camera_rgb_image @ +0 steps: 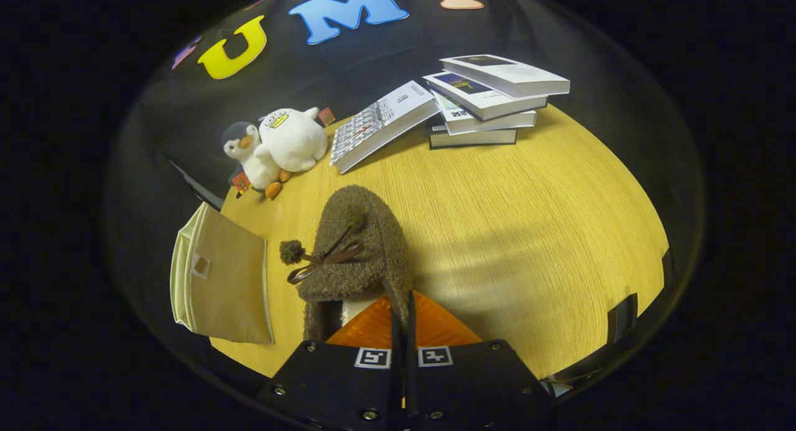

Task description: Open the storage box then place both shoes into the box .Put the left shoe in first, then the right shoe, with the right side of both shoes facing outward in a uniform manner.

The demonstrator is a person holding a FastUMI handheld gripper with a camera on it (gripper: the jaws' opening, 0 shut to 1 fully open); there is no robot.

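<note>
shoe (357, 250): fuzzy brown, toe points away toward the books (491, 101) | hand-held gripper (403, 313): fingers squeezed on the shoe's heel rim | storage box (221, 275): just left of the shoe, inside hidden

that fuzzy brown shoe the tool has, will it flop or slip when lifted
The fuzzy brown shoe looks soft and fleecy, so its upper may sag somewhat. It is probably light for its size. The tool appears pinched shut on the rim at the shoe's opening, a thin hold from which the toe could droop. The nap likely resists slipping.
</note>
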